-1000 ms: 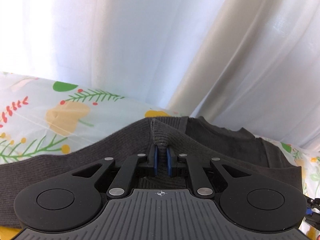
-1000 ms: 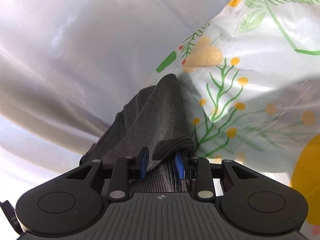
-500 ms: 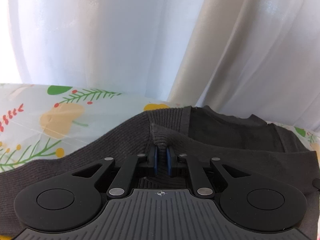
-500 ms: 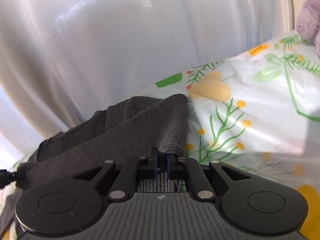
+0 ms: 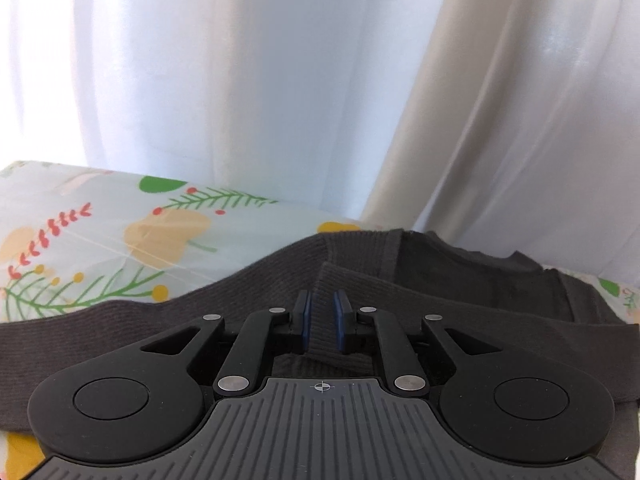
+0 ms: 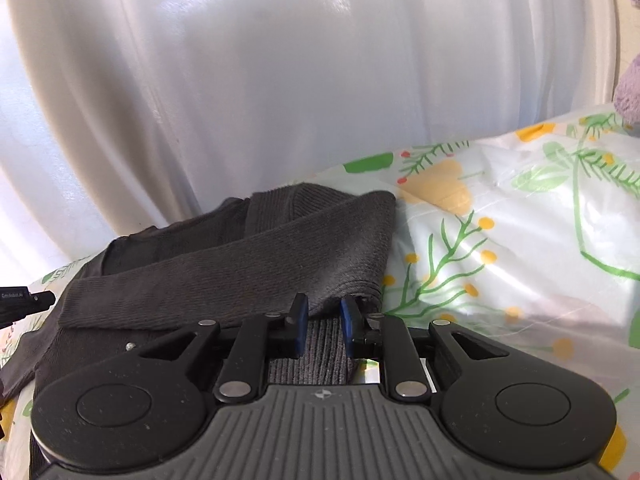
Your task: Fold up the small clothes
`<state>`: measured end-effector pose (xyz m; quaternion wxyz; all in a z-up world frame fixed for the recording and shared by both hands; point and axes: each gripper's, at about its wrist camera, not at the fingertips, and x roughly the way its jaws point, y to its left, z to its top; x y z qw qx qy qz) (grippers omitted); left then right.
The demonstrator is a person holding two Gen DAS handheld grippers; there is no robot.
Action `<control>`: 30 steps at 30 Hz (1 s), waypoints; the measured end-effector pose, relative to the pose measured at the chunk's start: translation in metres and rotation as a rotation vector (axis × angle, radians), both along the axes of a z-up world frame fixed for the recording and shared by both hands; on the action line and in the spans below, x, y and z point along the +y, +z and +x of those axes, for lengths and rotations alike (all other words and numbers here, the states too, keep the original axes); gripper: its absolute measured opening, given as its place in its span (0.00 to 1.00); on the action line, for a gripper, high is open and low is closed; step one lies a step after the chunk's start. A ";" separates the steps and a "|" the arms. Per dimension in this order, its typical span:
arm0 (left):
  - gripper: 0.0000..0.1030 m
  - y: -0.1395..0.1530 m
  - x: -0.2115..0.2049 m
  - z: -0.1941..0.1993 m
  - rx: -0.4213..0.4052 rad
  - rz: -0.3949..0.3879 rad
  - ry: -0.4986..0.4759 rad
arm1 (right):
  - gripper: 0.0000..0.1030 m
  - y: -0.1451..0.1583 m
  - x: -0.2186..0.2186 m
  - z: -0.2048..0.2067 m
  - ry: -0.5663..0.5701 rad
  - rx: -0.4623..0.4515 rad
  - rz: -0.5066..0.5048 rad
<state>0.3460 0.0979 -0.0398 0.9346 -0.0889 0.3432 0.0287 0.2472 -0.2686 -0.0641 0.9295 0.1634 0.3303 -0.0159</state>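
A dark grey ribbed knit garment point(image 5: 460, 308) lies on a floral tablecloth point(image 5: 80, 240); it also shows in the right wrist view point(image 6: 224, 272). My left gripper point(image 5: 320, 312) has its jaws slightly apart around a ribbed cuff of the garment, which still sits between the blue pads. My right gripper point(image 6: 323, 316) has its jaws parted with a fold of the garment between them, lying loose. A sleeve is folded across the body in both views.
White curtains point(image 5: 280, 80) hang close behind the table's far edge. The floral tablecloth point(image 6: 520, 240) stretches to the right of the garment. A purple plush object point(image 6: 630, 92) sits at the far right. The left gripper's tip point(image 6: 24, 300) shows at the left edge.
Both grippers lowered the sleeves onto the garment. The right gripper shut on the cloth half a second ago and has now parted; the left jaws have also widened a little.
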 end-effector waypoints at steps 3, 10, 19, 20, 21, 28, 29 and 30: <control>0.18 -0.014 -0.017 0.006 0.045 -0.033 -0.062 | 0.16 0.000 0.013 0.012 0.023 -0.003 -0.040; 0.19 -0.033 -0.020 0.014 0.030 -0.053 -0.019 | 0.07 -0.019 0.033 0.038 0.058 0.023 -0.214; 0.19 -0.036 -0.027 0.014 0.006 0.024 -0.007 | 0.05 -0.026 0.032 0.036 0.068 -0.036 -0.288; 0.19 -0.034 -0.026 0.010 0.012 0.019 0.015 | 0.05 -0.026 0.032 0.035 0.072 -0.038 -0.292; 0.21 -0.030 -0.023 0.005 0.018 0.013 0.034 | 0.05 -0.025 0.031 0.033 0.073 -0.042 -0.287; 0.61 0.007 0.060 -0.087 -0.039 -0.159 0.270 | 0.41 -0.005 0.022 -0.029 0.041 -0.060 -0.086; 0.63 0.009 0.081 -0.106 -0.060 -0.194 0.342 | 0.47 -0.005 0.022 -0.041 0.048 -0.055 -0.053; 0.64 0.009 0.101 -0.123 -0.069 -0.223 0.417 | 0.50 -0.006 0.021 -0.053 0.052 -0.049 -0.019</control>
